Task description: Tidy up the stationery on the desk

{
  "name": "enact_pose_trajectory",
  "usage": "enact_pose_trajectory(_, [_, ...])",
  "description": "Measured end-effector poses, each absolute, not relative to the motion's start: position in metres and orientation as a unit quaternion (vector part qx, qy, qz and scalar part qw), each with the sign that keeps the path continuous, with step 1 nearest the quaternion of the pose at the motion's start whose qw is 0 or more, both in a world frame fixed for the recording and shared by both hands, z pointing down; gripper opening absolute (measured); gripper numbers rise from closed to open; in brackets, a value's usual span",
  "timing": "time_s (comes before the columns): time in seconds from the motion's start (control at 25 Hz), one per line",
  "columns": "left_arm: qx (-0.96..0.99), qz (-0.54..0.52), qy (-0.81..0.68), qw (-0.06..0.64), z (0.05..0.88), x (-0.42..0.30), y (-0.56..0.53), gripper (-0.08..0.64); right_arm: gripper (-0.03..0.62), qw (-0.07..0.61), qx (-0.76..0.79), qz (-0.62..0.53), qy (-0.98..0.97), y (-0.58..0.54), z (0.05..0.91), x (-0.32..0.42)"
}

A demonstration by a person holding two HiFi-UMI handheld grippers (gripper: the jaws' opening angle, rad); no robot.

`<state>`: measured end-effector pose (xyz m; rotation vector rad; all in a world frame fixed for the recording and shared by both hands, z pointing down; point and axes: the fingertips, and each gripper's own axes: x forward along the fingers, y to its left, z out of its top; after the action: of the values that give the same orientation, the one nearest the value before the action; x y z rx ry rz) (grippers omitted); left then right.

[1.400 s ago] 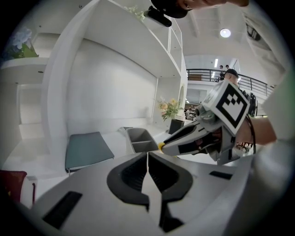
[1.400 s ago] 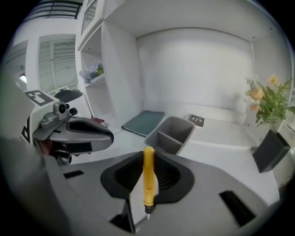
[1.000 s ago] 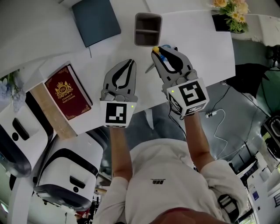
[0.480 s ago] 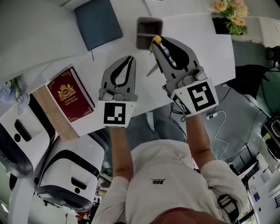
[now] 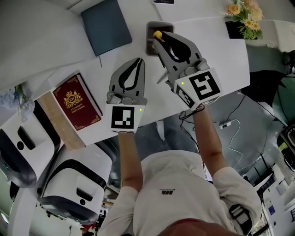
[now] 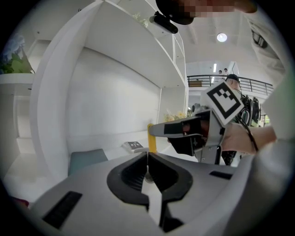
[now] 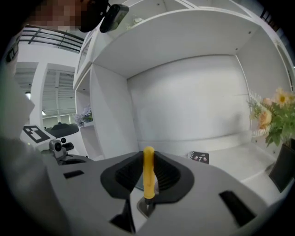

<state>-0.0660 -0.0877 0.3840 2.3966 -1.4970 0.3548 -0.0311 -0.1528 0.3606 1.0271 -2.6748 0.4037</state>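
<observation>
My right gripper (image 5: 159,39) is shut on a yellow-handled tool (image 5: 157,34), whose yellow end pokes out past the fingertips. That end hangs over the near rim of the grey pen holder (image 5: 160,24) at the back of the white desk. In the right gripper view the yellow handle (image 7: 148,175) stands upright between the jaws of the right gripper (image 7: 147,159), with a metal part at its base. My left gripper (image 5: 139,60) hovers over the desk just left of it, shut and empty. Its jaws meet in the left gripper view (image 6: 147,154), where the yellow tool (image 6: 151,137) shows beyond them.
A dark teal notebook (image 5: 107,30) lies at the back left. A red book (image 5: 77,102) and a wooden strip (image 5: 60,122) lie near the desk's left front edge. Flowers (image 5: 244,11) in a dark pot (image 5: 235,27) stand at the back right. A small dark card (image 7: 199,157) lies by the back wall.
My right gripper has carried the yellow tool away from me, from over the desk to above the pen holder. The left gripper has stayed almost where it was.
</observation>
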Motion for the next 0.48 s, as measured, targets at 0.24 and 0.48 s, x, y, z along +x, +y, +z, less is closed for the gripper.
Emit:
enact_pose_trajectory(0.24, [0.832, 0.122, -0.521, 0.149, 0.387, -0.066, -0.087, 0.0, 0.091, 0.158, 0.348, 0.145, -0.913, -0.154, 0.381, -0.033])
enact_pose_trajectory(0.48, [0.833, 0.123, -0.518, 0.153, 0.389, -0.063, -0.085, 0.0, 0.084, 0.159, 0.379, 0.16, -0.897, -0.141, 0.384, 0.001])
